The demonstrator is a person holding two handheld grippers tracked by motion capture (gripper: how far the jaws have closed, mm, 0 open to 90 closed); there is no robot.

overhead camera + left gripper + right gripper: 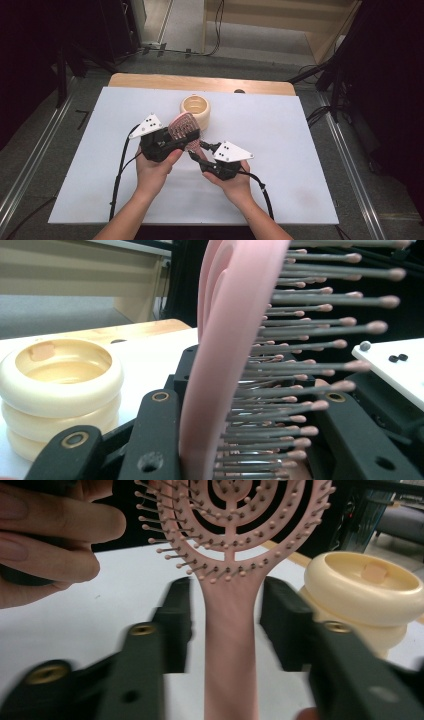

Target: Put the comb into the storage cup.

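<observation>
A: Where is the pink hairbrush point(183, 128) sitting?

B: It is hanging above the middle of the tabletop point(280, 150), head up. The left hand-held gripper point(172, 142) is clamping the brush head, 1 jaw on the back and 1 on the bristles.

A: And the right hand-held gripper point(196, 151)?

B: Its 2 jaws are standing apart beside the handle, not pressing it. The cream ribbed container point(196, 110) is sitting just behind, toward the far edge.

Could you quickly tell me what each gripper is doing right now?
Left gripper: shut on the head of the pink hairbrush.
Right gripper: open, jaws standing either side of the hairbrush handle without touching it.
</observation>
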